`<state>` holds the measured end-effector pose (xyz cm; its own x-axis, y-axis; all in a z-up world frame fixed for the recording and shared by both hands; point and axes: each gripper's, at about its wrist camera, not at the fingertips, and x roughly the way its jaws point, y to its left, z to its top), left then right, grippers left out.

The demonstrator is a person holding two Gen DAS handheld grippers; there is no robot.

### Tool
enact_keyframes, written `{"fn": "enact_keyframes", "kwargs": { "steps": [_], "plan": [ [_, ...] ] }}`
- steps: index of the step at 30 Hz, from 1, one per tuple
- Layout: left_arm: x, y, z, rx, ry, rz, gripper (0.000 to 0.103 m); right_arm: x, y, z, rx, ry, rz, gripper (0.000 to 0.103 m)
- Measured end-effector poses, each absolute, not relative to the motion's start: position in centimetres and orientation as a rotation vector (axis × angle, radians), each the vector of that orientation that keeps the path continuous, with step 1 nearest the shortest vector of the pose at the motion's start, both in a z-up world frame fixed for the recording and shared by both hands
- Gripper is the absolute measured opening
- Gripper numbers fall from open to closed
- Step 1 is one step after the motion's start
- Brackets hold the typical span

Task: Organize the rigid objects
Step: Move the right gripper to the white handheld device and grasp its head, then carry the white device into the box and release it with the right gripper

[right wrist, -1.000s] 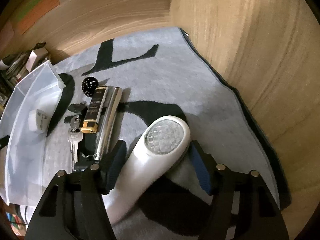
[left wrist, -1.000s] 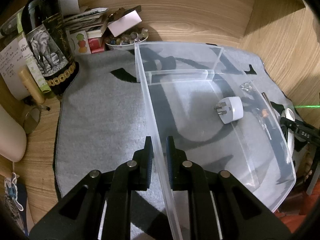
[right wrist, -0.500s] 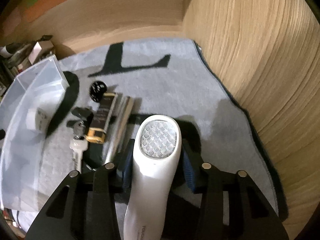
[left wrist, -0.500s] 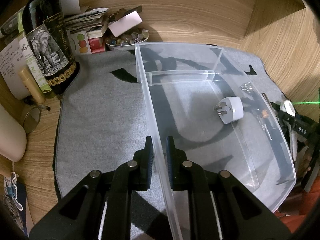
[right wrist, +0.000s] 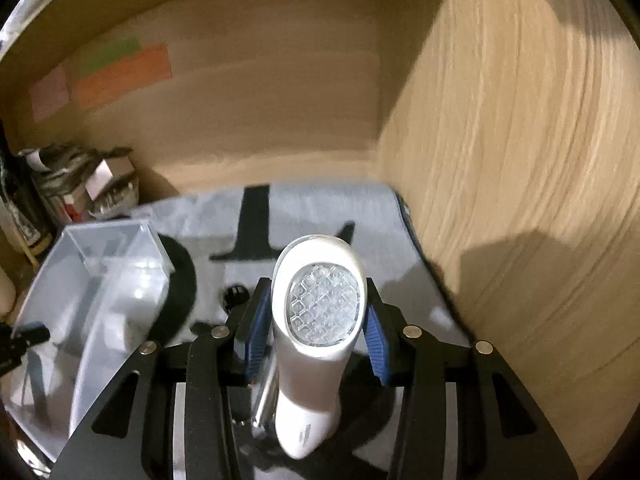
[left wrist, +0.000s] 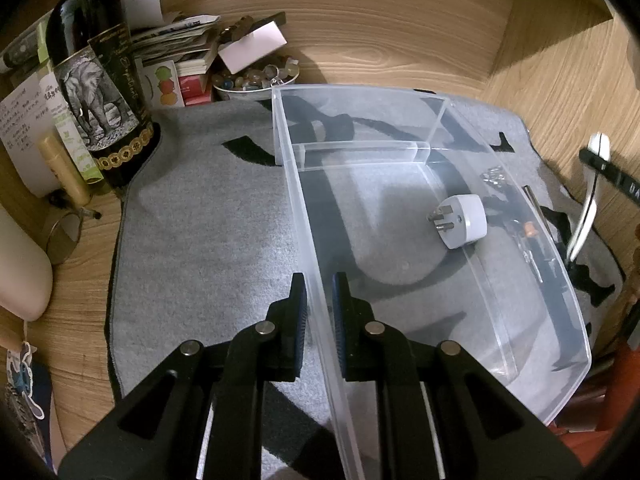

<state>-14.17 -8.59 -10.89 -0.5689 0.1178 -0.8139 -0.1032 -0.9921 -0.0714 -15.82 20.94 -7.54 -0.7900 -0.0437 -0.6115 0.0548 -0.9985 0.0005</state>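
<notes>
While our left claw (left wrist: 319, 312) stays pinched on the clear bin's (left wrist: 576, 320) near wall to steady it, our right claw (right wrist: 312, 328) has just closed on the white handheld device (right wrist: 320, 320), gripped between its blue pads, above the grey mat (right wrist: 320, 208) and right of the bin, probably bound there.

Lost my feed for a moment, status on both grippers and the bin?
Left gripper shut on clear plastic bin's side wall. Right gripper shut on white handheld device with round lens face, lifted. White plug adapter in bin. Path looks unobstructed.
</notes>
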Motion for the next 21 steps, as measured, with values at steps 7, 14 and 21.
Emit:
{"fn": "enact_keyframes", "kwargs": {
  "steps": [7,14,21],
  "plan": [
    [-14.2,-8.7,-10.9,-1.388,-0.028,2.677,0.013,-16.2,18.7,-4.5,0.830,0.080,-2.912,0.039],
    [-14.2,-8.7,-10.9,-1.387,-0.030,2.677,0.013,-15.9,15.6,-2.3,0.698,0.126,-2.827,0.039],
    [-14.2,-8.8,-10.9,-1.387,-0.035,2.677,0.013,-14.7,12.1,-0.8,0.596,0.136,-2.703,0.039]
  ]
}}
